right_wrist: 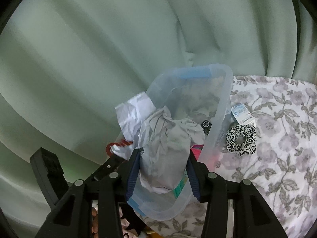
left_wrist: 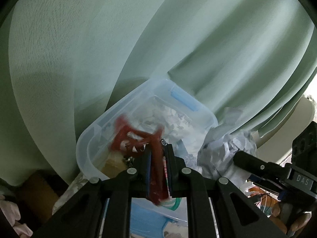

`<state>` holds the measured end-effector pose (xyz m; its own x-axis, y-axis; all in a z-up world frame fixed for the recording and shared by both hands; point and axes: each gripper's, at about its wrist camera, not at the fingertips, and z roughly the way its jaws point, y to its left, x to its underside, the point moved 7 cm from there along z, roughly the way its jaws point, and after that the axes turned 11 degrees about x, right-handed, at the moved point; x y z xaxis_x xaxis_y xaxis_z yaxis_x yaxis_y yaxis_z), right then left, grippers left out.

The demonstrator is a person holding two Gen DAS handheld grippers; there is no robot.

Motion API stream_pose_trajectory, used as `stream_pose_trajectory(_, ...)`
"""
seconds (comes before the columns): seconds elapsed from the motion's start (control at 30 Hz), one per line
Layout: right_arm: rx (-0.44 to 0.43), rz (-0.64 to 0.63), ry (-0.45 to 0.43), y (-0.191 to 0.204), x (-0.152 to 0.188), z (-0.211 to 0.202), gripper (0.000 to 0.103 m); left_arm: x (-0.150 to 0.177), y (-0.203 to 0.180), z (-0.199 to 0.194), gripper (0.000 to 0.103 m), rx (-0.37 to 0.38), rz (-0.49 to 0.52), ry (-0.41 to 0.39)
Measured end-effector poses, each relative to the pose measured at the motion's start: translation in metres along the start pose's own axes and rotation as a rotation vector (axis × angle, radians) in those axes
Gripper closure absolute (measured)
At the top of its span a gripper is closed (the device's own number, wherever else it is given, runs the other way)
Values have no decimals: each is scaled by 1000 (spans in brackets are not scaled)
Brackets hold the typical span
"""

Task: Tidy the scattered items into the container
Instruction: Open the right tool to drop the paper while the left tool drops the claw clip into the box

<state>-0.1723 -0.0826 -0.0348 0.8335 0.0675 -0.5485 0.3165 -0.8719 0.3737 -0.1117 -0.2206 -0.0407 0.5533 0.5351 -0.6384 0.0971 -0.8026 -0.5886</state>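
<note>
Left gripper (left_wrist: 157, 154), seen from its own wrist camera, is pinched nearly closed on a red plastic piece (left_wrist: 138, 134) whose long axis runs forward along the fingers, out over the clear plastic container (left_wrist: 103, 123) straight ahead; green curtain (left_wrist: 99, 39) fills the background

Right gripper (right_wrist: 164, 170), in its own view, stands about half open with a crumpled grey paper wad (right_wrist: 166, 142) between its pads, right above the container's near end (right_wrist: 223, 99). A leopard-print scrunchie (right_wrist: 241, 140) and a small card (right_wrist: 242, 115) lie on the floral bedsheet (right_wrist: 277, 158), just right of the container
</note>
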Motion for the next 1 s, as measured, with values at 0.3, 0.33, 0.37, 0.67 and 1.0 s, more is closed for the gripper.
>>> stream_pose_trajectory(0.3, -14, 5, -7, 0, 0, -5, 46, -9, 5, -1, 77, -5, 2, -1)
stream_pose_trajectory(0.33, -15, 7, -7, -1, 0, -6, 46, -11, 8, 0, 77, -7, -1, -1)
stream_pose_trajectory(0.37, -16, 10, -7, -2, 0, -6, 46, -11, 9, 1, 76, -10, -2, 1)
stream_pose_trajectory(0.67, -18, 39, -11, -13, 1, -12, 46, -10, -3, -5, 58, -27, 16, 10)
stream_pose_trajectory(1.0, -10, 78, -33, -36, 6, -29, 46, -5, -21, 0, 43, -51, 50, 18)
